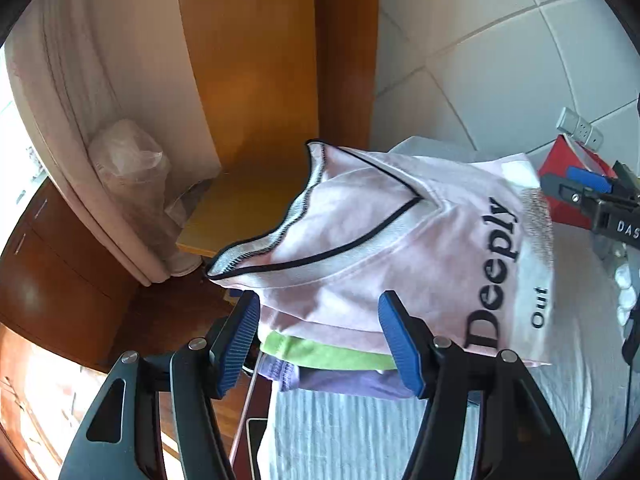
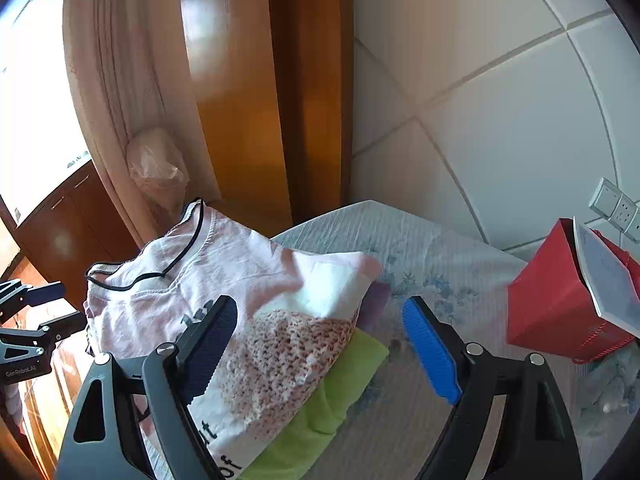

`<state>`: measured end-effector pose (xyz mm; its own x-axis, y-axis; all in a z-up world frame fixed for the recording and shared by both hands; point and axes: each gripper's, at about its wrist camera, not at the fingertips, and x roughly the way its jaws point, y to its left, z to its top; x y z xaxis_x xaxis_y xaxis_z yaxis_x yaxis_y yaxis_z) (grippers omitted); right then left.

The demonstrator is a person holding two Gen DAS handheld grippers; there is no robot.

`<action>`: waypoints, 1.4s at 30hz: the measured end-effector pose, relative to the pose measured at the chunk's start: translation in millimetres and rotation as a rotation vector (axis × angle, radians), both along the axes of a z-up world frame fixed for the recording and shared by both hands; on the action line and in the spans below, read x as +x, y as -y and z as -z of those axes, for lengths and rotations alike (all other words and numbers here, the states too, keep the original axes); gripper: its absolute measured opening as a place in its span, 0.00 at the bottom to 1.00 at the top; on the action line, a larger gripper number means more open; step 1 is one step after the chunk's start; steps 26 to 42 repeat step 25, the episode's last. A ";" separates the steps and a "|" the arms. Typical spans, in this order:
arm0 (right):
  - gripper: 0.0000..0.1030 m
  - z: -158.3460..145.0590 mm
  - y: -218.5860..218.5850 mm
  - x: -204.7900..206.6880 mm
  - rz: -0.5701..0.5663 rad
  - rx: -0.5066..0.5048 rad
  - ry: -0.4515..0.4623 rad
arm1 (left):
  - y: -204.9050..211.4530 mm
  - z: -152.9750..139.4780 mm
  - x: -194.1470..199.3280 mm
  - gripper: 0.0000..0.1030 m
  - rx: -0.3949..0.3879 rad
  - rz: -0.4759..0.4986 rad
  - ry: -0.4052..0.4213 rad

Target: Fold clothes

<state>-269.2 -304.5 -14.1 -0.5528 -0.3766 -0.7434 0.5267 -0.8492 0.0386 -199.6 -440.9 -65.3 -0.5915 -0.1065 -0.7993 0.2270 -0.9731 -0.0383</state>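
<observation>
The pink shirt with the black word "Deeply" lies folded in the middle of the left wrist view, on top of a small stack: under it a green garment and under that a purple garment show their edges at the lower centre of the frame. The stack rests on the bed cover, close to its left edge. The collar with black trim points to the upper left and looks a little loose, not pressed flat. The left gripper is at the bottom of its frame with the fingers wide apart, one on each side of the near edge of the stack, and it holds nothing. The right gripper is also wide open and empty; its left finger is in front of the shirt, and I cannot tell if it touches the cloth. I judge that the folding of this shirt is nearly or fully done, and what remains is maybe to smooth the collar or to take another garment. A red paper bag stands at the right, a wooden panel and a curtain are behind
</observation>
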 end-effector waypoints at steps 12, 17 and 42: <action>0.93 3.8 -18.1 60.9 -0.006 -0.005 0.032 | -55.8 3.6 0.8 0.75 0.012 0.036 0.059; 0.93 0.5 -20.9 65.7 0.013 -0.004 0.031 | -59.9 2.4 2.0 0.75 -0.016 0.035 0.055; 0.93 4.4 -18.7 72.7 0.022 0.024 0.044 | -59.1 -1.2 10.0 0.75 -0.023 0.044 0.031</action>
